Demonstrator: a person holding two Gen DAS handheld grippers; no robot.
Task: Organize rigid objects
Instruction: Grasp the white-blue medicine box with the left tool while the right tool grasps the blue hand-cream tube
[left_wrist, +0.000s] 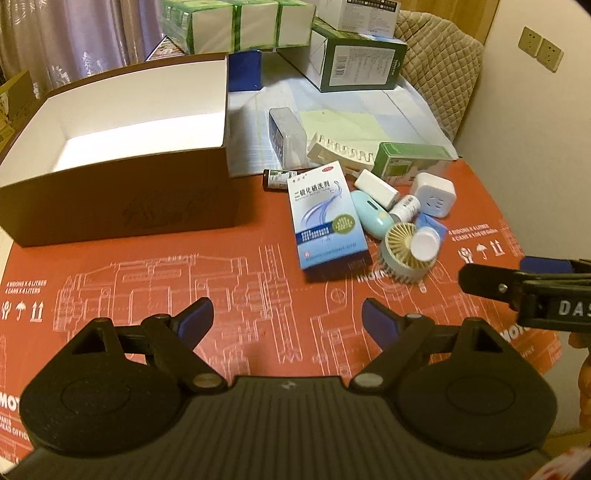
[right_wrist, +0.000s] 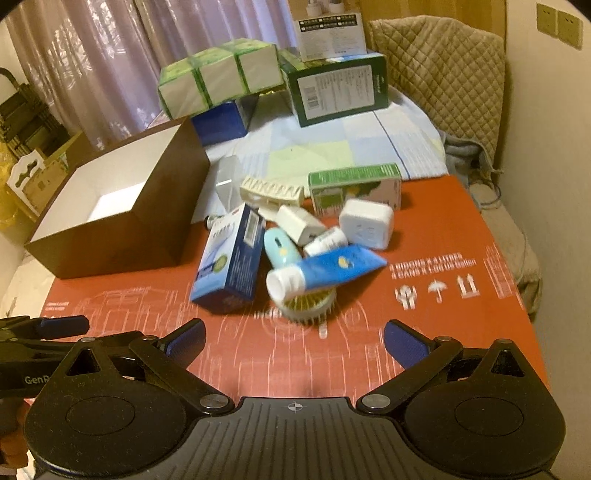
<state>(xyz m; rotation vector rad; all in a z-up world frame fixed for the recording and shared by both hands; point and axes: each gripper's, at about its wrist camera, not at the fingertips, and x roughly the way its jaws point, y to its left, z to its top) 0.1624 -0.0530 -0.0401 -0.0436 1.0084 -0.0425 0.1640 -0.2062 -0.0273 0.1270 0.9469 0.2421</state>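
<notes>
Clutter of small rigid items at 1 o'clock on the red desk (left_wrist: 166, 280), blue medicine box (left_wrist: 327, 218) leftmost, blue tube (right_wrist: 325, 271) atop round brush (right_wrist: 308, 302), brown box (left_wrist: 122, 155) at 10 o'clock, left gripper (left_wrist: 288, 319) fingers spread, empty, right gripper (right_wrist: 293, 338) fingers likewise apart, empty.

An open brown box (left_wrist: 122, 199), white inside, sits at left. Right of it lies a heap: a blue-white medicine carton (left_wrist: 327, 218), a blue tube (right_wrist: 325, 271) across a round brush (left_wrist: 404, 256), a white plug (left_wrist: 434, 194).
</notes>
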